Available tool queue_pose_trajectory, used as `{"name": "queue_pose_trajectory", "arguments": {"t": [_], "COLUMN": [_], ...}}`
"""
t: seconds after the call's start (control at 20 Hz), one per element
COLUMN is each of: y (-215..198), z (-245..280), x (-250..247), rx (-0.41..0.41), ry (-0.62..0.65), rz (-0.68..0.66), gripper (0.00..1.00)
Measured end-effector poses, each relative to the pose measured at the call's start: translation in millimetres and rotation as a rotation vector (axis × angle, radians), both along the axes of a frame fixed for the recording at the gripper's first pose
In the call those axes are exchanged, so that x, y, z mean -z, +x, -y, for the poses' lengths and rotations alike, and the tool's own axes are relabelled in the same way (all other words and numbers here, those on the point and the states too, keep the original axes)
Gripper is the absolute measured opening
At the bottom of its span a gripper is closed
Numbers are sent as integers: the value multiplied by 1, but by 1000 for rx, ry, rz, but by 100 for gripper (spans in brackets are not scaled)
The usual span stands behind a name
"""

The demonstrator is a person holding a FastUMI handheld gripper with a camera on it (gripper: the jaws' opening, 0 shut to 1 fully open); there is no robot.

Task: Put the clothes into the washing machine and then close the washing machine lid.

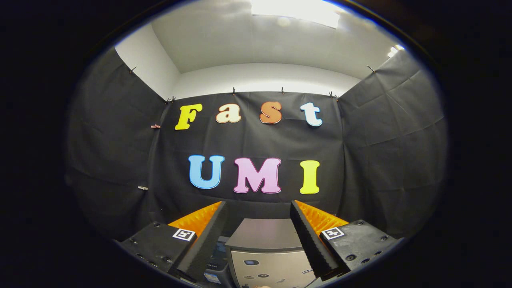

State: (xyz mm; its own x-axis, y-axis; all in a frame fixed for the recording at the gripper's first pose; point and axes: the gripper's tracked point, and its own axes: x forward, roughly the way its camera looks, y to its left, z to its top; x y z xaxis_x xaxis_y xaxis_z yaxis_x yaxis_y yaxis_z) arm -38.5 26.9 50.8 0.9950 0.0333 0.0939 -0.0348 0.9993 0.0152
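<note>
We hold the gripper (258,208) raised and level, looking straight at the far wall of the booth, a black cloth (376,132) hung in creased panels and pinned along its top edge by small clips (233,91). Above the cloth we see a white wall (260,78) and a white ceiling (256,36) with a bright light panel (296,11) at the far top.

The fingers stand wide apart with nothing between them; the left finger (208,240) and the right finger (310,240) each slant outward toward us, and no part of either touches anything. Each finger's mount carries a small square black-and-white marker, one on the left (184,234) and one on the right (333,232).

The washing machine (266,250) sits low in the gap between the fingers, just beyond and below them, against the foot of the far cloth. We see its flat grey top and, nearer to us, a pale panel with a few small dark marks that are too small to make out. Its top looks flat and shut from here, though we cannot tell for certain. To the left of the machine, behind the left finger, a bluish object (219,252) shows in part, and we cannot tell what it is.
</note>
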Motion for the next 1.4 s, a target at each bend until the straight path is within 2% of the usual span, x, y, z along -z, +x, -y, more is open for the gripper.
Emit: {"name": "queue_pose_trajectory", "arguments": {"t": [1.4], "y": [4], "z": [11], "x": [5], "rx": [7], "ry": [7], "rz": [-11], "gripper": [99]}}
